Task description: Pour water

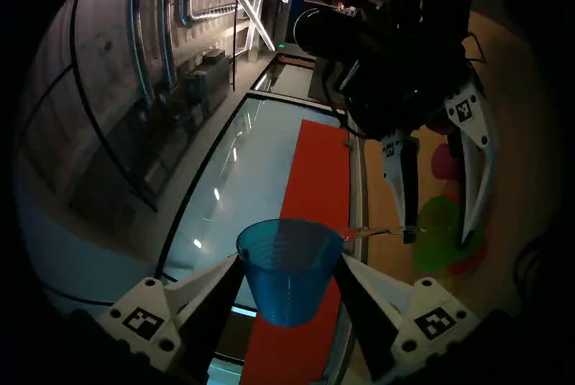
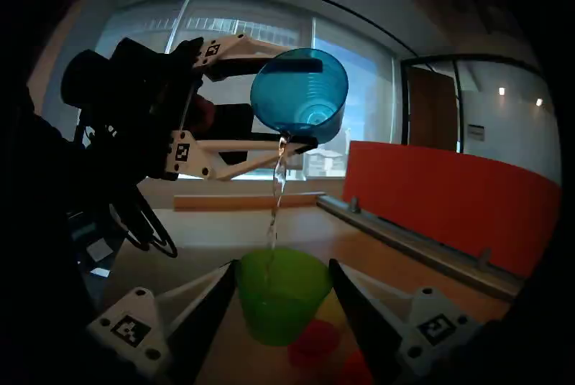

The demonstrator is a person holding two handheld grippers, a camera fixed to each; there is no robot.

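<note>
In the left gripper view, my left gripper point(image 1: 290, 259) is shut on a blue ribbed plastic cup point(image 1: 290, 274) and tips it over. A thin stream of water point(image 1: 368, 233) runs from its rim toward a green cup point(image 1: 437, 230), which my right gripper point(image 1: 438, 240) holds farther off. In the right gripper view, the green cup point(image 2: 284, 297) sits between my right gripper's point(image 2: 282, 264) fingers, upright and low. Above it the left gripper point(image 2: 314, 101) holds the blue cup point(image 2: 300, 94) on its side. The water point(image 2: 276, 191) falls from its lip into the green cup.
A red panel point(image 2: 449, 198) stands along the wooden table point(image 2: 388, 256), with a metal rail at its foot. Small red and pink objects point(image 2: 316, 338) lie on the table under the green cup. Large windows are behind, and a person's dark sleeve point(image 2: 108, 119) is at the left.
</note>
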